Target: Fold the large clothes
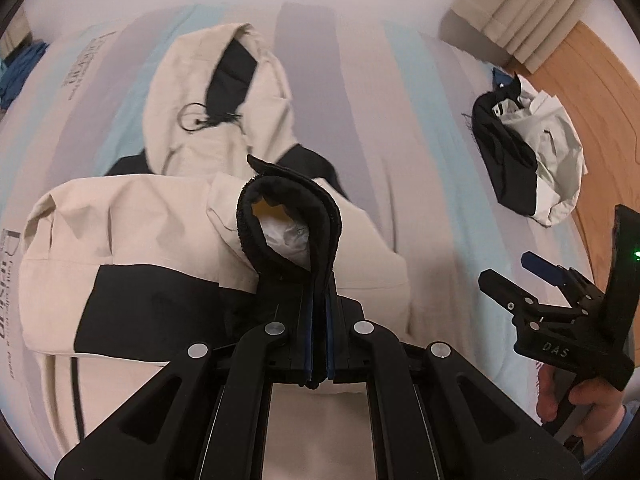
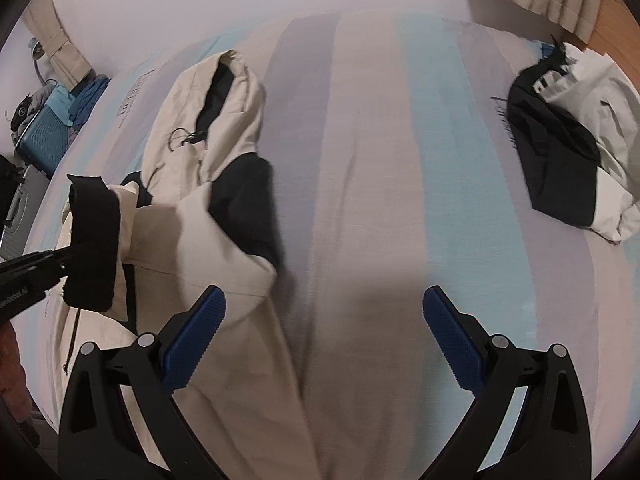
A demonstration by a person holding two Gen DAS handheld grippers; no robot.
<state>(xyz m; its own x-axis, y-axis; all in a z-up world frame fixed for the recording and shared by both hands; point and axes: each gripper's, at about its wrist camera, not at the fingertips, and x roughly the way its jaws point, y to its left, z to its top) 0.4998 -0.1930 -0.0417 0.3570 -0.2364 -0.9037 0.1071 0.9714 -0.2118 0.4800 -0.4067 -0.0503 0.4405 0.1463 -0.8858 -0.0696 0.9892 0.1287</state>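
A cream and black hooded jacket lies spread on the striped bed, hood toward the far wall. My left gripper is shut on the black cuff of the jacket's sleeve, which is lifted above the jacket body. The right wrist view has the same cuff at the left, pinched by the left gripper's fingers. My right gripper hangs open above the jacket's lower edge and the bedspread, with nothing between its blue pads. It also appears at the right of the left wrist view as the right gripper.
A second cream and black garment lies crumpled near the bed's right side, by the wooden floor and curtain. The striped bedspread stretches between the two garments. A blue suitcase and piled cloth stand at the far left.
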